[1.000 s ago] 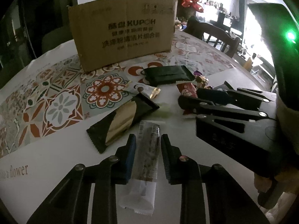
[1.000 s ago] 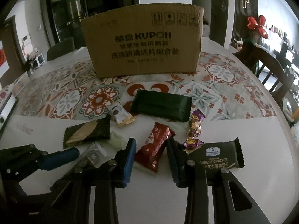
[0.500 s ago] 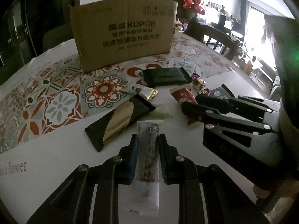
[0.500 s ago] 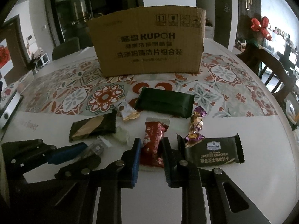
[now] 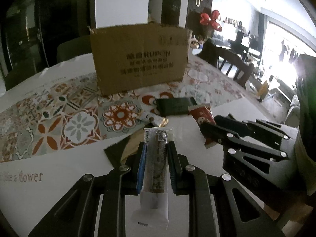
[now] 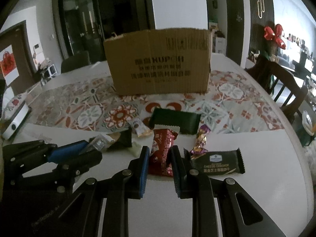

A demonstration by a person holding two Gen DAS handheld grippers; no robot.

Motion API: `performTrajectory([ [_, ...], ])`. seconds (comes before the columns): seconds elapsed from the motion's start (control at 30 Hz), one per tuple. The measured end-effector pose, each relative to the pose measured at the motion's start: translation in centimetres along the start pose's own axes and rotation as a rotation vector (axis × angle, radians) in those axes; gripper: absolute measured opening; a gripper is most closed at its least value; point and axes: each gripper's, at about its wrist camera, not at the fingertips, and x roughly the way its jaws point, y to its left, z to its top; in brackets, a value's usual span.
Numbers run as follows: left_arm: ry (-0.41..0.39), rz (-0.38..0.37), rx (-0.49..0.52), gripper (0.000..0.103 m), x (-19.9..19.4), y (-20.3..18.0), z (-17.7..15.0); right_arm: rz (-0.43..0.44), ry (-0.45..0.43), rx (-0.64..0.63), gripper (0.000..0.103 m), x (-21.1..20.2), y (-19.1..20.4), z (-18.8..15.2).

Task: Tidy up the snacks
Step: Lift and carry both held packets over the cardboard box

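My left gripper (image 5: 156, 148) is shut on a clear-wrapped snack stick (image 5: 158, 162) and holds it above the table. My right gripper (image 6: 159, 152) is shut on a red snack packet (image 6: 162, 150) and holds it lifted. An open cardboard box (image 6: 158, 63) stands at the back on the patterned cloth; it also shows in the left wrist view (image 5: 138, 57). On the table lie a dark green packet (image 6: 174, 120), a black cheese cracker packet (image 6: 217, 163), a purple-gold candy (image 6: 200, 140), a small gold-white snack (image 6: 138, 127) and a black-gold packet (image 6: 120, 138).
The right gripper (image 5: 246, 136) with the red packet (image 5: 203, 118) shows at the right of the left wrist view. The left gripper (image 6: 65, 156) shows at the left of the right wrist view. A white device (image 6: 15, 123) lies at the table's left edge. Chairs (image 6: 280, 81) stand to the right.
Both grippers have closed on their snacks and lifted them off the table. The views have risen and the box looks nearer.
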Motion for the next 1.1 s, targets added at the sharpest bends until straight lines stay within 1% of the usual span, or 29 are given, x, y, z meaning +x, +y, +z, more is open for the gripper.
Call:
performTrajectory([
  [0.1,-0.032,0.002,-0.008,0.022,-1.1,0.0,0.7,0.014,-0.023,0.002,0.023,-1.0,0.1,0.4],
  [0.33,-0.109,0.023,-0.021,0.022,-3.4,0.2,2.6,0.015,-0.117,-0.009,0.023,-3.6,0.0,1.9],
  [0.5,-0.179,0.058,-0.015,0.022,-5.0,0.4,4.0,0.008,-0.190,-0.017,0.023,-5.3,0.1,3.4],
  [0.6,-0.210,0.061,-0.012,0.022,-5.7,0.4,4.9,0.013,-0.224,-0.019,0.023,-6.0,0.2,4.2],
  [0.9,-0.294,0.080,-0.002,0.022,-7.3,0.3,8.0,0.010,-0.309,-0.017,0.023,-7.0,-0.2,6.7],
  [1.1,-0.334,0.091,0.004,0.022,-7.7,0.5,10.0,0.008,-0.347,-0.014,0.023,-7.0,-0.7,8.5],
])
